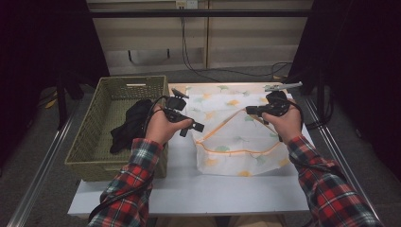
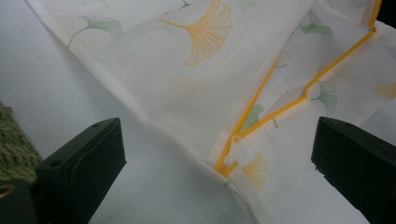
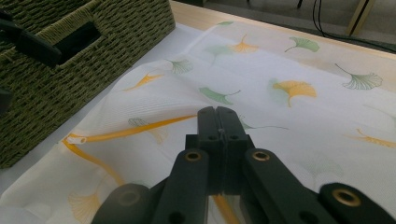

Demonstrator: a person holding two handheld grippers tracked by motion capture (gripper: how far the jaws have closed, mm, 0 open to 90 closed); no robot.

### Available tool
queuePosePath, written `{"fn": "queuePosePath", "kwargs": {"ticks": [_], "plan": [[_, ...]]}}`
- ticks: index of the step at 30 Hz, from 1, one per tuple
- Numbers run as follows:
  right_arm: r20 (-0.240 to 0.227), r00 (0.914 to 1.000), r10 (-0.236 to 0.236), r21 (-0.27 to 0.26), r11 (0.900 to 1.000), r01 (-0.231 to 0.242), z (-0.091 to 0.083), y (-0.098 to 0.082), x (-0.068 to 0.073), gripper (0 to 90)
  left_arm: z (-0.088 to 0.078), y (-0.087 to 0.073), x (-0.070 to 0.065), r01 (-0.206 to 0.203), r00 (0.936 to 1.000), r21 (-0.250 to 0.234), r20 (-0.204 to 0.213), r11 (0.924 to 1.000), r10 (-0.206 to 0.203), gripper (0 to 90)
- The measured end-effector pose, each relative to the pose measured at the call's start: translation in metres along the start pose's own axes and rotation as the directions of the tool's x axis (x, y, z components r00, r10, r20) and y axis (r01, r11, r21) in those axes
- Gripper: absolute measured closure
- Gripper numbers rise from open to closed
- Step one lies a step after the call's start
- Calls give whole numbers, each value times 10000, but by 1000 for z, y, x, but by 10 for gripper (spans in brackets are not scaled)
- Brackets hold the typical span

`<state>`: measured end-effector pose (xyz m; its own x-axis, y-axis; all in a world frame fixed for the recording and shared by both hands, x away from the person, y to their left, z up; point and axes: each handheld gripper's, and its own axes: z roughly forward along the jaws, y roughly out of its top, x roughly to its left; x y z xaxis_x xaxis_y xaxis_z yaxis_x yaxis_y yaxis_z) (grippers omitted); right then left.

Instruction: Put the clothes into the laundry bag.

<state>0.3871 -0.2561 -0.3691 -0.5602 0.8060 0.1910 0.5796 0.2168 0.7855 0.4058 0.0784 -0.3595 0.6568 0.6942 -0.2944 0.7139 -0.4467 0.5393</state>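
Operator and handheld grippers: appearance

The person is wearing a red, white and dark plaid flannel shirt, its sleeves [image 1: 130, 182] reaching to the wrists. The left gripper [image 1: 194, 128] and right gripper [image 1: 249, 110] are showing matte black bodies; a black cable [image 1: 152, 111] is trailing from the left one, brass-coloured pivot screws [image 3: 193, 156] are showing on the right gripper's linkage, and each is carrying a grey top plate [image 1: 283, 86].

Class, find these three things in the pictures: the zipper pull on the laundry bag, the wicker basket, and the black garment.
zipper pull [image 2: 229, 159], left gripper view, on its white tab.
wicker basket [image 1: 86, 128], high view, on its left wall.
black garment [image 1: 130, 125], high view, on the middle of the bundle.
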Motion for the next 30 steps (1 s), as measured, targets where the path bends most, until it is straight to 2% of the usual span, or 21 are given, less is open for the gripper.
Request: {"fn": "queuePosePath", "kwargs": {"ticks": [5,8,11,13,15,18,24,30], "plan": [[24,10000,-35,29,10000,35,0,0,1,900,-8,5,4,21,9998,-35,-193,10000,-22,24],[-6,10000,-52,-2,10000,52,0,0,1,900,-11,6,6,27,9999,-21,-150,10000,-27,24],[0,10000,-38,7,10000,38,0,-1,0,900,-14,6,8,-4,9984,-10,-574,10000,3,24],[-12,10000,-52,31,10000,52,0,-1,0,900,-16,6,11,53,9988,-12,-478,10000,-54,24],[-7,10000,-12,47,10000,12,0,-2,-1,900,-19,6,13,-19,9983,-10,-576,10000,18,24],[-16,10000,-13,65,10000,13,1,-3,-2,900,-23,6,16,132,9987,-114,-497,9998,-137,24],[-10,10000,-42,67,10000,42,1,-4,-2,900,-33,6,23,117,9976,-182,-679,9998,-129,24],[-20,10000,-2,128,9999,3,1,-4,-1,900,-46,3,31,286,9963,-448,-795,9986,-321,24]]}}
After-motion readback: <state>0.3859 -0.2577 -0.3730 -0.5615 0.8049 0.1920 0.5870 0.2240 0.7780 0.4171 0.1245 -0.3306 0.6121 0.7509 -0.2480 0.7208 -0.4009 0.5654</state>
